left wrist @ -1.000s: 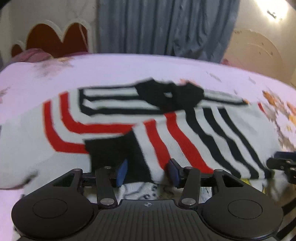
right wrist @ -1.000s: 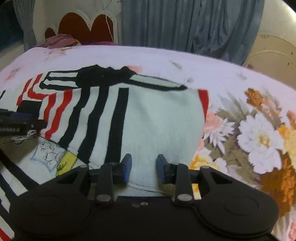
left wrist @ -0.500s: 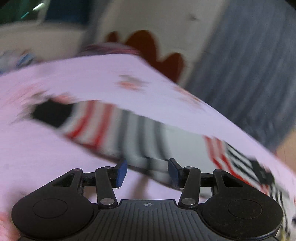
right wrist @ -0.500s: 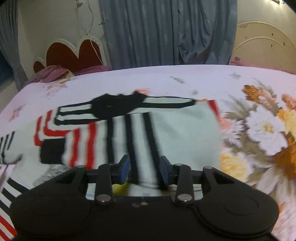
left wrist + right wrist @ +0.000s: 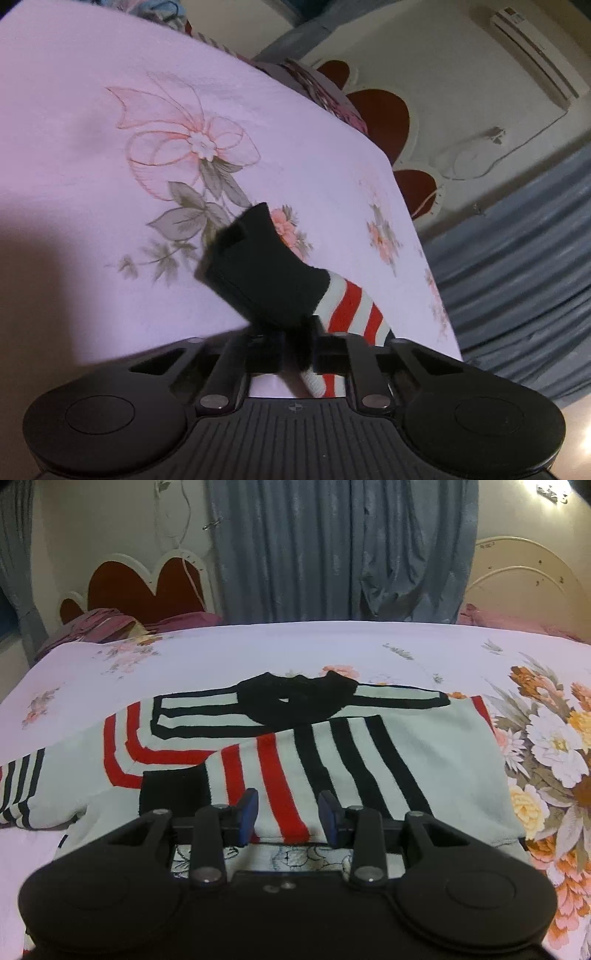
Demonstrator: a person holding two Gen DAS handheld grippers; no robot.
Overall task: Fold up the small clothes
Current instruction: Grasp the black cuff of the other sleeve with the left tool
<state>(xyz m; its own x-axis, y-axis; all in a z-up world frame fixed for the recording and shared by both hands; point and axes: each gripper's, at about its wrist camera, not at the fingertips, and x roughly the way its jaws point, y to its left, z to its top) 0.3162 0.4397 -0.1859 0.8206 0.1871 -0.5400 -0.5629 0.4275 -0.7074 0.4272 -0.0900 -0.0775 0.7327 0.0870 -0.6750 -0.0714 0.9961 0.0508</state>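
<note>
Floral bedsheet (image 5: pixel 221 657) carried our striped sweater (image 5: pixel 332 760), soft and limp. Our left claw (image 5: pixel 297 349) pinched its black cuff (image 5: pixel 266 273) shut; our right claw (image 5: pixel 288 818), part-open and empty, hovered over the body just ahead.

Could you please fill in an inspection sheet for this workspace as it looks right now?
Surface: bed sheet, pale pink with floral print.
Job's things: striped sweater spread flat, one sleeve folded across the front; the other sleeve's black cuff lifted.
Clutter: printed garment under the sweater's hem.
Grippers: left gripper shut on the sleeve by the cuff; right gripper open over the sweater.
Cables: cord hanging by the red headboard.
Surroundings: blue curtains.
</note>
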